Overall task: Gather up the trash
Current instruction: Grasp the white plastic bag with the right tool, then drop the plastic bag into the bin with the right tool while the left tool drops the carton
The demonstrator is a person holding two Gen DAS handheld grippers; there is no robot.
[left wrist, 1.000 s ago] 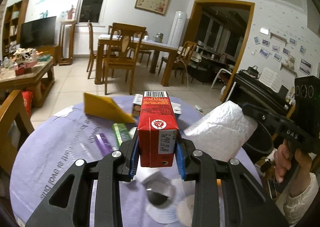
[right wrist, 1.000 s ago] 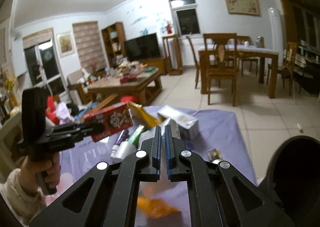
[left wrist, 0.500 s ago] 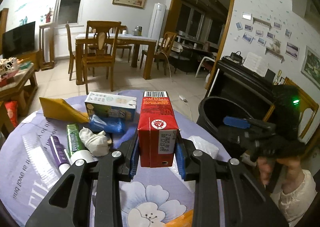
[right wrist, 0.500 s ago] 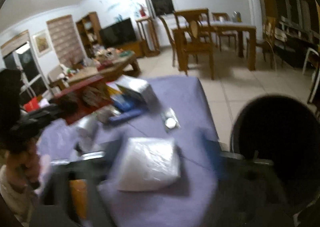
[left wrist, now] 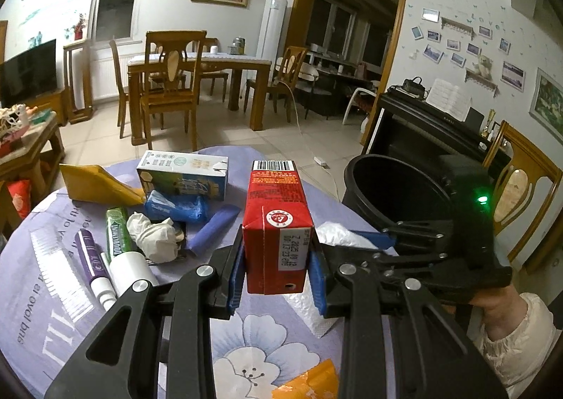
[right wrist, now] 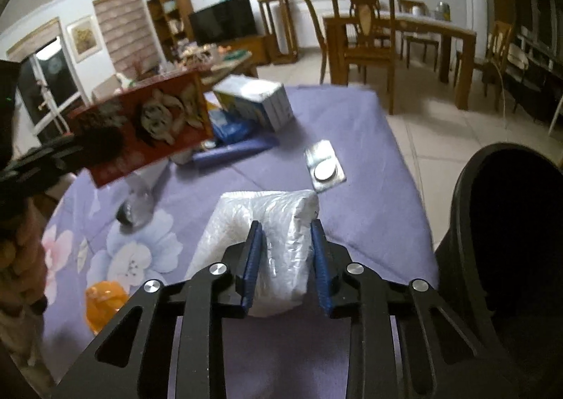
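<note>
Green pack (left wrist: 118, 235) reads "DOUBLEMINT"; piano (left wrist: 429, 124) "KAWAI".

Boxes, tubes and a crumpled white tissue (left wrist: 155, 237) are crowding the lilac flowered tablecloth (right wrist: 366, 152) far from the round black plastic bin (right wrist: 506, 244); cloth beside the bin is lying bare

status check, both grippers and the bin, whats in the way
Left gripper shut on red carton. Right gripper closing around white bag on the table. Bin open at table edge, path clear.
</note>
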